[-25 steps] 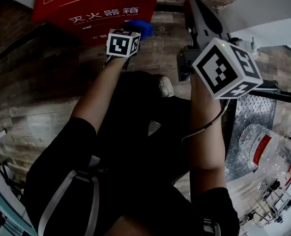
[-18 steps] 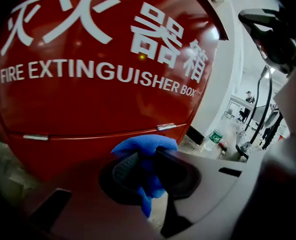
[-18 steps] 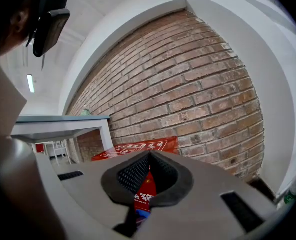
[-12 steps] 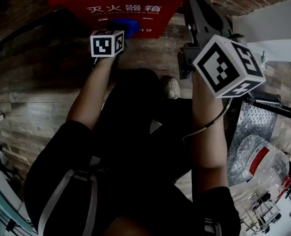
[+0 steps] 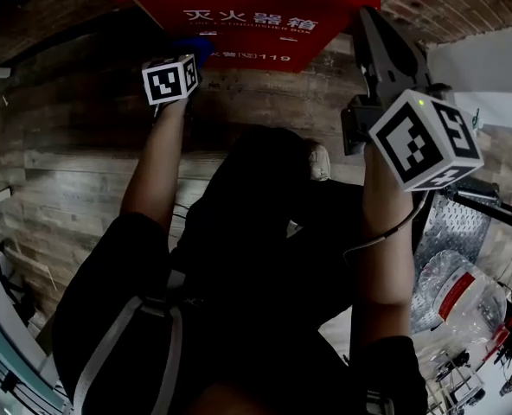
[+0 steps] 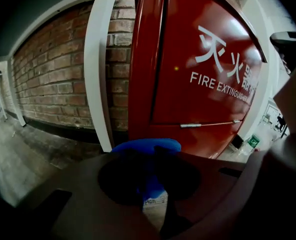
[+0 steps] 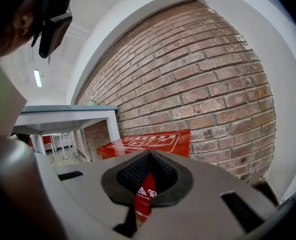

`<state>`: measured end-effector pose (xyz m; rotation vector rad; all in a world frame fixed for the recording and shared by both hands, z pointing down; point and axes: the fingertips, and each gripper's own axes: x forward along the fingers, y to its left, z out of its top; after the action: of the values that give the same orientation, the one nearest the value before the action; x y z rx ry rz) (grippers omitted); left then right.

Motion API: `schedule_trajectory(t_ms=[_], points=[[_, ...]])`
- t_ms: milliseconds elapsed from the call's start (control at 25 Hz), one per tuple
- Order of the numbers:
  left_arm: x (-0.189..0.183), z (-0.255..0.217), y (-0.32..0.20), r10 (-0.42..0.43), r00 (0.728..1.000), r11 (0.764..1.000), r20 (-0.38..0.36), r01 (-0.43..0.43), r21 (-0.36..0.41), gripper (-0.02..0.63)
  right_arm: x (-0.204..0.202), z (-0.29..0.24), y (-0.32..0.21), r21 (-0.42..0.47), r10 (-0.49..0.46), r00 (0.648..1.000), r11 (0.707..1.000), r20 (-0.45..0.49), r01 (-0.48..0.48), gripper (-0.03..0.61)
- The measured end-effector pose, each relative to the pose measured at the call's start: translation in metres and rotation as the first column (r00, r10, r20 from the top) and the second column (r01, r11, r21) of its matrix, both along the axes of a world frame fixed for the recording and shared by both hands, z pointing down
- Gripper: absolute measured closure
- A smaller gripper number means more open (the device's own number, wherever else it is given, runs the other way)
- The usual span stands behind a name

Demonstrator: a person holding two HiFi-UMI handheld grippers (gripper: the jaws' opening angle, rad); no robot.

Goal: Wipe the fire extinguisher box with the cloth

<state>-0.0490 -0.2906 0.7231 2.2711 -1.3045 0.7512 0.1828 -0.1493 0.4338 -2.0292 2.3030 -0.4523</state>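
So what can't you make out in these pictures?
- Whether the blue cloth touches the red box: the marker cube on the left gripper covers that spot in the head view; the left gripper view shows only cloth bunched in its jaws.
- Much of the box: cut off by the head view's top edge.
- White print on the box's top: too small in the right gripper view.

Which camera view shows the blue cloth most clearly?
The left gripper view: the blue cloth sits large and close, pinched in the left gripper in front of the red fire extinguisher box. The head view shows only a small blue patch beyond that gripper. The right gripper view does not show it.
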Motion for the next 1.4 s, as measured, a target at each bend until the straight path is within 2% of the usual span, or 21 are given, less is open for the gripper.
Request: schedule_trajectory(t_ms=[200, 440, 560, 800, 1080, 1240, 1400], points=[[-0.004, 0.027, -0.002, 0.011, 0.998, 1.0, 0.068, -0.011, -0.01, 0.543, -0.004, 0.007, 0.007, -0.03, -0.016, 0.999, 0.999, -0.037, 0.015, 0.563], [0.008, 0.06, 0.003, 0.048, 0.998, 0.998, 0.036, -0.047, -0.05, 0.543, -0.002, 0.008, 0.016, -0.033, -0.03, 0.999, 0.999, -0.04, 0.028, 0.563], [0.027, 0.066, 0.01, 0.077, 0.997, 0.995, 0.02, -0.076, -0.066, 0.543, 0.0, 0.008, 0.016, -0.035, -0.022, 0.999, 0.999, -0.035, 0.021, 0.563], [0.088, 0.063, 0.036, 0.183, 0.983, 0.979, -0.031, -0.186, -0.082, 0.543, 0.006, 0.008, 0.019, -0.036, -0.01, 0.999, 0.999, -0.034, 0.008, 0.563], [0.169, 0.048, 0.07, 0.34, 0.936, 0.937, -0.094, -0.346, -0.053, 0.543, 0.024, -0.001, 0.035, -0.028, 0.037, 0.998, 0.999, -0.051, -0.038, 0.563], [0.208, 0.047, 0.089, 0.418, 0.903, 0.904, -0.094, -0.424, -0.052, 0.543, 0.043, -0.008, 0.049, -0.011, 0.093, 0.995, 0.996, -0.029, -0.093, 0.563], [0.239, 0.058, 0.103, 0.501, 0.863, 0.861, -0.066, -0.505, -0.057, 0.543, 0.051, -0.017, 0.059, 0.009, 0.121, 0.992, 0.993, -0.025, -0.12, 0.563]])
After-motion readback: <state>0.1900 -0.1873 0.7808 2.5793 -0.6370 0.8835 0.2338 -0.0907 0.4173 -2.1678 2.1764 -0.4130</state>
